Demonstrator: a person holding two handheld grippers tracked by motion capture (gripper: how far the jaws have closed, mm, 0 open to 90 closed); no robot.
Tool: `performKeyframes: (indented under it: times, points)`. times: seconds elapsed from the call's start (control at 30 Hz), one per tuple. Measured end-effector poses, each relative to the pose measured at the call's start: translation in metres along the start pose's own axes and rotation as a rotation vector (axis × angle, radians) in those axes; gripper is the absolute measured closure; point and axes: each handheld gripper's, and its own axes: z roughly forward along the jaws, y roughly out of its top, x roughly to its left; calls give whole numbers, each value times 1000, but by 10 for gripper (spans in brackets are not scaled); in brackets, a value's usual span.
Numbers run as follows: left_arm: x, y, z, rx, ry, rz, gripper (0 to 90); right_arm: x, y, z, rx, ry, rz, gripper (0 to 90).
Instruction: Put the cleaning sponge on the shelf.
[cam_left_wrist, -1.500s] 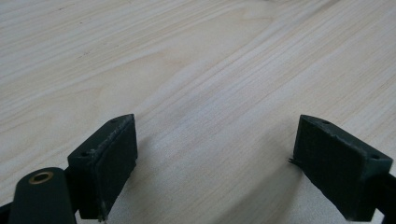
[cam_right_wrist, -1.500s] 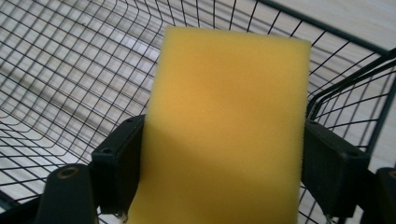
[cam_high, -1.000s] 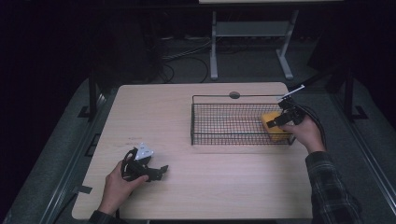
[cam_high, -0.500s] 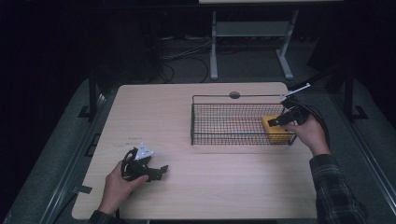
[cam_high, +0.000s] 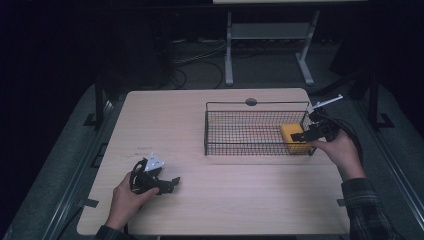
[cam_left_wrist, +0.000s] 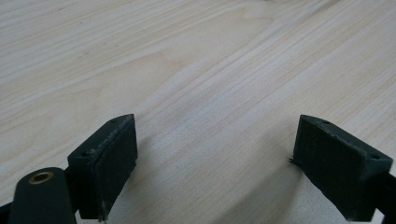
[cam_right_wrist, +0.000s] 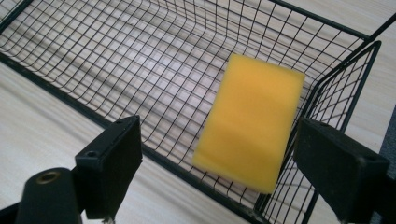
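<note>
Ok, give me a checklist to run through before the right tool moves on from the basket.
1. Yellow sponge lies inside the wire basket, at its right end: ok.
2. Right tool open, nothing between its jaws: ok.
3. Right tool clear of the sponge: ok.
4. Right tool clear of the basket rim: cannot tell.
5. Left tool open, over bare table: ok.
6. Basket standing flat on the table: ok.

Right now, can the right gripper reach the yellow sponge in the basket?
Probably yes. The right gripper hangs open just above the yellow sponge, which lies in the basket at its right end. The basket has no lid, and nothing lies between them.
</note>
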Motion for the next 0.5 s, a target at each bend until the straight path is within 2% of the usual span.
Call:
performKeyframes:
  times: [0.5]
  points:
    - [0, 0, 0, 0, 1, 2, 128, 19, -32, -20, -44, 27, -17, 151]
